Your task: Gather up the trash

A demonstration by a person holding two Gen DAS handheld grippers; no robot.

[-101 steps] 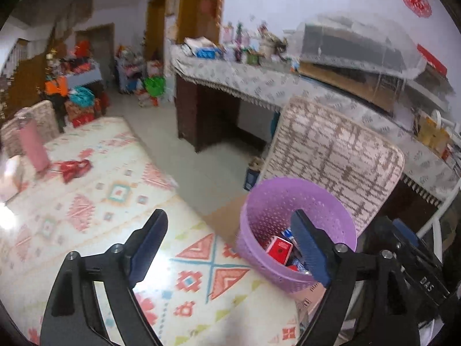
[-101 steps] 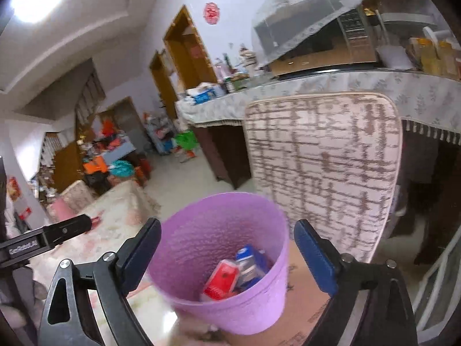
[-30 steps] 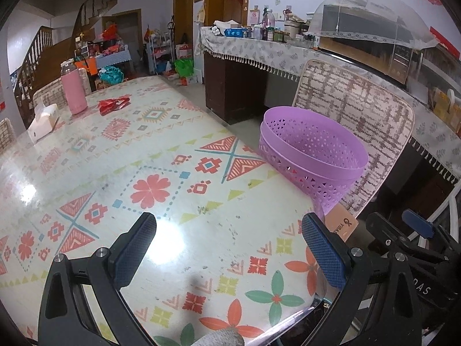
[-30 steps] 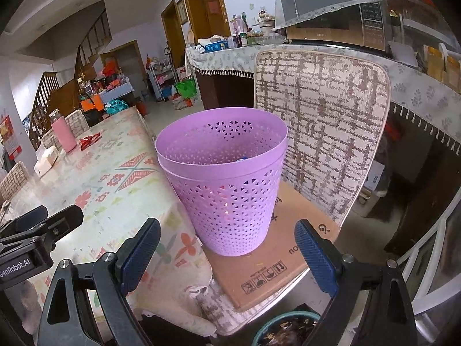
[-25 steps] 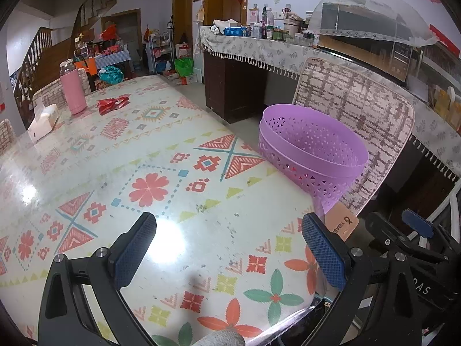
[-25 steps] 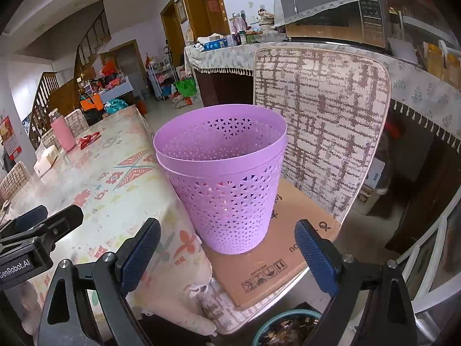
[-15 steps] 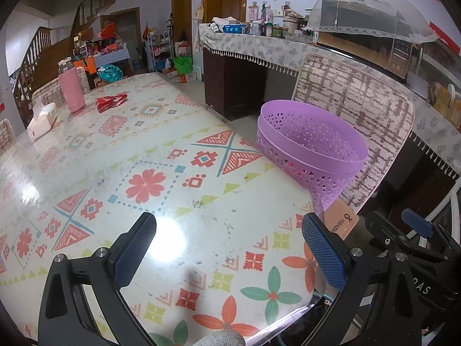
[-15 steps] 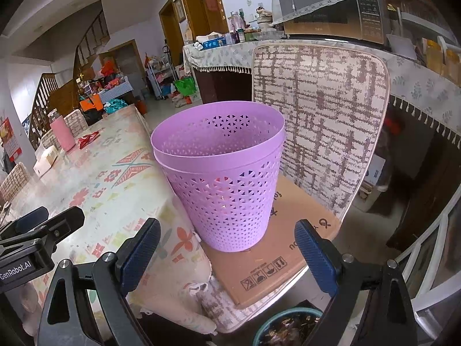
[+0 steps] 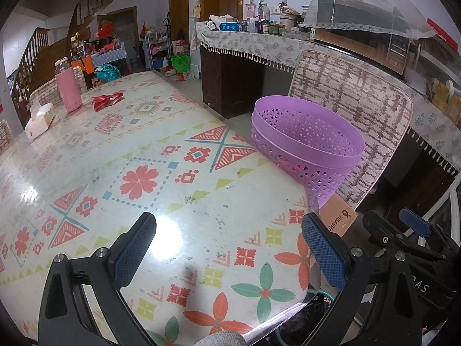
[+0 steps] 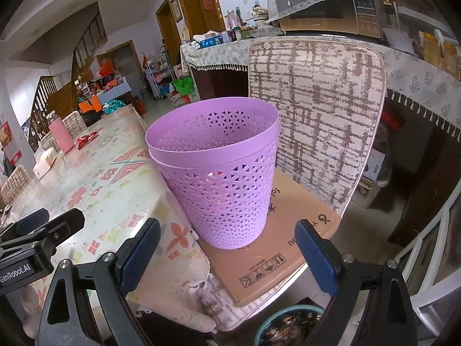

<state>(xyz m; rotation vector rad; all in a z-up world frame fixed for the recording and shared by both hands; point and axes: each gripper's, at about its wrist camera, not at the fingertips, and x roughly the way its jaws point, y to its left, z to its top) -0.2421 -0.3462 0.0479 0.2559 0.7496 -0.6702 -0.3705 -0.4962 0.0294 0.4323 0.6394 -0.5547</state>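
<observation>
A purple perforated trash basket [image 10: 219, 173] stands upright on a cardboard sheet [image 10: 276, 245] on a chair seat beside the table; it also shows in the left wrist view [image 9: 308, 141]. A red wrapper [image 9: 107, 99] lies far across the table, next to a pink bottle [image 9: 67, 88]. My left gripper [image 9: 227, 248] is open and empty, low over the table's near edge. My right gripper [image 10: 227, 250] is open and empty, in front of the basket and a little below its rim. The basket's inside is hidden from here.
The table [image 9: 121, 173] has a patterned glossy cloth. A white tissue box [image 9: 39, 119] sits at its far left. The chair's padded back [image 10: 317, 109] rises behind the basket. A teal-rimmed bowl [image 10: 291, 328] sits on the floor below. A sideboard [image 9: 259, 43] lines the wall.
Both grippers have drawn back and dropped from above the basket, so its contents no longer show. Over the last second they barely shift. Both stay open.
</observation>
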